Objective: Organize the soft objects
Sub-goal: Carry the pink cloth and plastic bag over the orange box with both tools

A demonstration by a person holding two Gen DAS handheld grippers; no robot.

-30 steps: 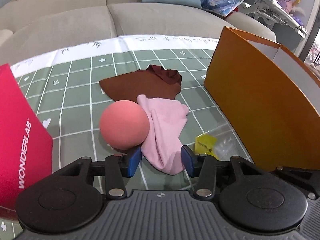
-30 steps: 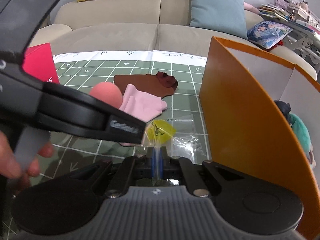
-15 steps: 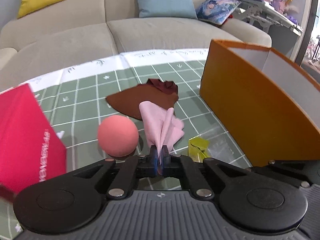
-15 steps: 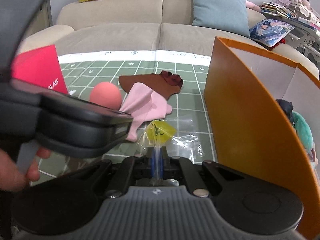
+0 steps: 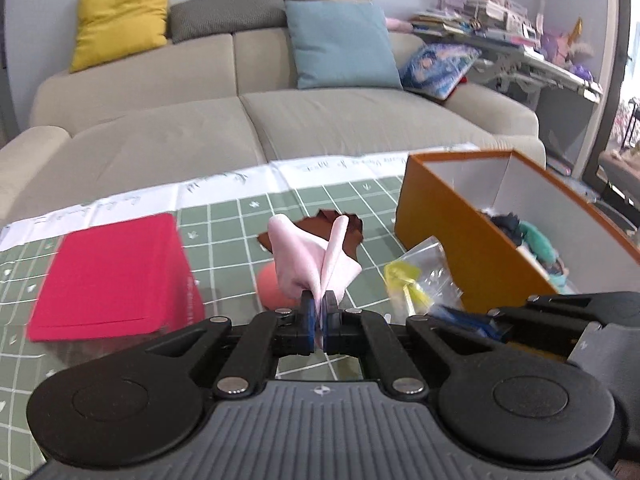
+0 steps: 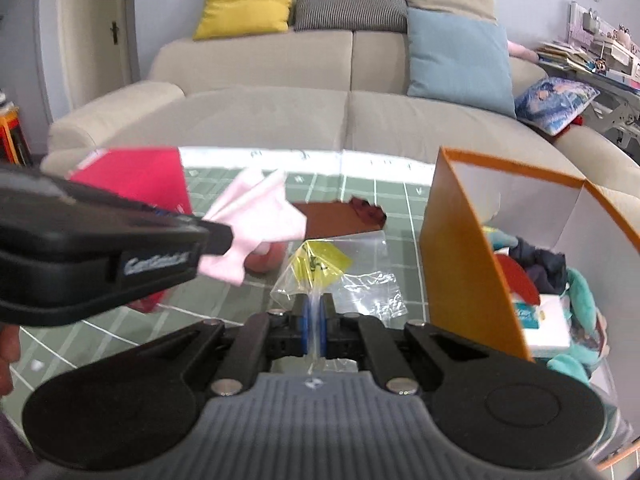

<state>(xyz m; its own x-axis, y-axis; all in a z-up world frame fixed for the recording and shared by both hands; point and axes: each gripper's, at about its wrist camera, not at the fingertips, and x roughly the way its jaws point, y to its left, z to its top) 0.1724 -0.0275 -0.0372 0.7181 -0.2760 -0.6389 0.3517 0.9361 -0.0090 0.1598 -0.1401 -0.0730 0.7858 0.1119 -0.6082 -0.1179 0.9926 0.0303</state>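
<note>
My left gripper (image 5: 319, 304) is shut on a pale pink cloth (image 5: 308, 264), which hangs lifted above the green grid mat (image 5: 224, 220); the same pink cloth (image 6: 256, 216) shows in the right wrist view beside the left gripper body. My right gripper (image 6: 314, 312) is shut on a clear plastic bag with a yellow item inside (image 6: 324, 264), raised off the mat. A coral ball (image 5: 270, 290) rests on the mat under the cloth. A dark brown cloth (image 6: 332, 220) lies flat behind. The orange box (image 6: 460, 256) stands at the right and holds soft toys and clothes.
A red box (image 5: 112, 276) lies on the mat at the left. A beige sofa (image 6: 320, 120) with yellow, grey and blue cushions runs behind the table. Shelves of clutter stand at the far right. A hand (image 6: 8, 352) shows at the left edge.
The left jaws closed on the pink cloth and lifted it off the mat, away from the ball. The right gripper rose with the plastic bag, so the orange box's inside now shows.
</note>
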